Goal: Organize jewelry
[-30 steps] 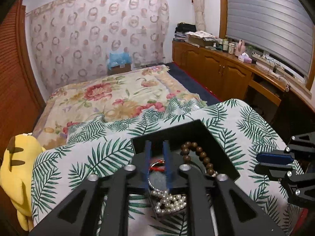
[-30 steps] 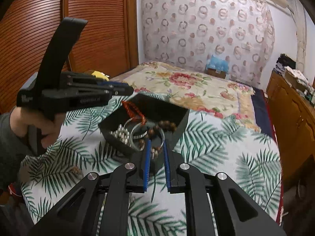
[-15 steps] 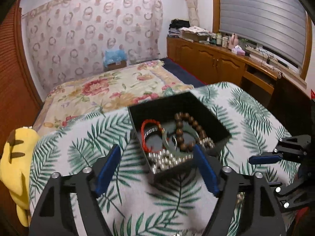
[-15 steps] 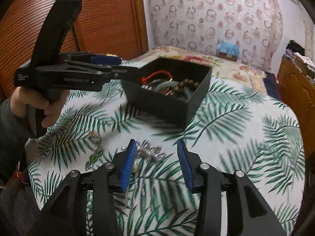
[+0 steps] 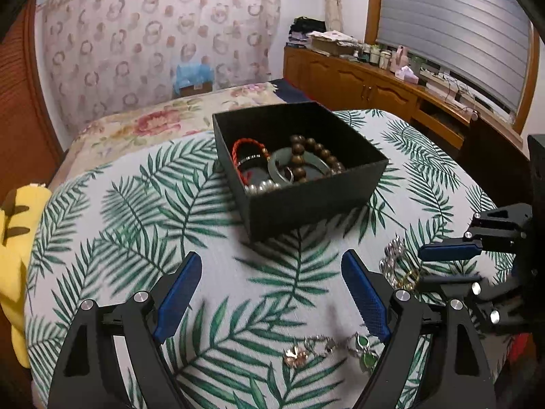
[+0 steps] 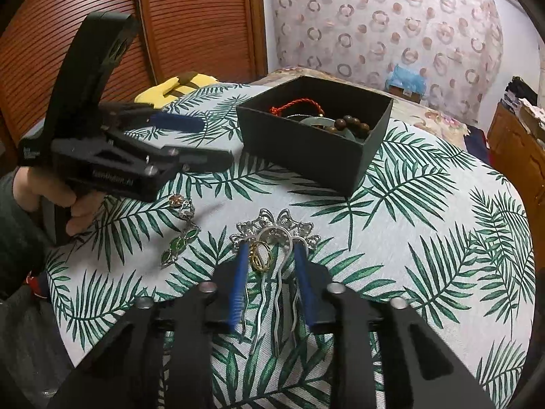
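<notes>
1. In the left wrist view, we see our left gripper [image 5: 269,293] spread wide and empty above the palm-leaf cloth [image 5: 136,204]. The black box [image 5: 306,201] ahead holds a red cord bracelet [image 5: 245,150], a wooden bead bracelet [image 5: 316,156], a jade bangle [image 5: 299,167] and pearls [image 5: 262,187]. A green-stone chain [image 5: 330,347] lies on the cloth just beside our right finger.

2. In the right wrist view, our right gripper [image 6: 270,272] stands part-open, its blue fingers [image 6: 238,286] on either side of a silver hair comb [image 6: 276,235] and a gold ring [image 6: 260,255], neither visibly pinched. The box [image 6: 306,150] sits beyond, well apart. A yellow plush toy [image 6: 177,85] lies past the cloth.
</notes>
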A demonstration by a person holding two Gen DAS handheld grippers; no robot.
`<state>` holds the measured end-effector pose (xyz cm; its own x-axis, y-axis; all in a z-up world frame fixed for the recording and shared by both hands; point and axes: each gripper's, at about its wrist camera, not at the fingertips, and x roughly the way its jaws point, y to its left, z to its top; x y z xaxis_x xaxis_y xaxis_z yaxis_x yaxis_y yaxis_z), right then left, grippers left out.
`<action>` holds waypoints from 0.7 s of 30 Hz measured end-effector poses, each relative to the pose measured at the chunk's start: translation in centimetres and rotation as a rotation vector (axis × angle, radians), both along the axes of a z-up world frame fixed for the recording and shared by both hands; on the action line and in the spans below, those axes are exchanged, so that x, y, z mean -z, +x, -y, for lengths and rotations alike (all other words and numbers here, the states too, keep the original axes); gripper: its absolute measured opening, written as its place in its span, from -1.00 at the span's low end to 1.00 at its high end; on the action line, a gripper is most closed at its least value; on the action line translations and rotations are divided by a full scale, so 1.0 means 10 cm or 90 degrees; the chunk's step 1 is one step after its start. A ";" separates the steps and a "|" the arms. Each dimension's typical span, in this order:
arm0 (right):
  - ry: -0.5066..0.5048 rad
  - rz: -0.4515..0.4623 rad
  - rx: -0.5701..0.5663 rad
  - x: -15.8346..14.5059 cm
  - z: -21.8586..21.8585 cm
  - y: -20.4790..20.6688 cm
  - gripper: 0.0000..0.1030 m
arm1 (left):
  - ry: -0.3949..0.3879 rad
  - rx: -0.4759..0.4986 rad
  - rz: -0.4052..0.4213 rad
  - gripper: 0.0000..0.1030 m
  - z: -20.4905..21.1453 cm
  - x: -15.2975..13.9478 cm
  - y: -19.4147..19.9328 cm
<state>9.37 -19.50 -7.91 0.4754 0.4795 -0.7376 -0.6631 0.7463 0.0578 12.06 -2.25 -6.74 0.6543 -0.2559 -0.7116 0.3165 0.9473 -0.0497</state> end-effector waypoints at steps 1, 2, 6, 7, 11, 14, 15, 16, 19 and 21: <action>-0.001 -0.001 -0.002 0.00 -0.01 0.01 -0.56 | -0.001 -0.001 -0.001 0.57 -0.01 0.01 -0.01; -0.003 -0.001 -0.003 0.01 -0.02 0.01 -0.59 | -0.003 -0.001 -0.002 0.57 -0.02 0.01 -0.03; -0.014 -0.002 -0.006 0.03 -0.06 0.03 -0.73 | -0.008 -0.003 -0.003 0.57 -0.05 0.02 -0.07; -0.016 -0.002 -0.007 0.03 -0.07 0.03 -0.81 | -0.010 -0.004 -0.004 0.57 -0.06 0.01 -0.07; -0.018 -0.001 -0.012 0.02 -0.07 0.00 -0.91 | -0.012 -0.004 -0.005 0.57 -0.07 0.01 -0.08; -0.007 0.006 -0.010 -0.04 -0.03 -0.02 -0.94 | -0.012 -0.002 -0.005 0.57 -0.06 0.01 -0.09; -0.005 0.011 -0.005 -0.06 -0.01 -0.03 -0.95 | -0.012 -0.001 -0.006 0.57 -0.05 0.02 -0.10; -0.004 0.014 -0.003 -0.09 0.01 -0.04 -0.95 | -0.012 0.001 -0.006 0.57 -0.05 0.02 -0.10; 0.004 0.011 -0.004 -0.13 0.06 -0.07 -0.95 | -0.016 0.007 -0.007 0.57 -0.02 0.01 -0.11; -0.010 0.012 -0.005 -0.12 0.06 -0.09 -0.95 | -0.017 0.010 -0.007 0.57 0.01 0.00 -0.11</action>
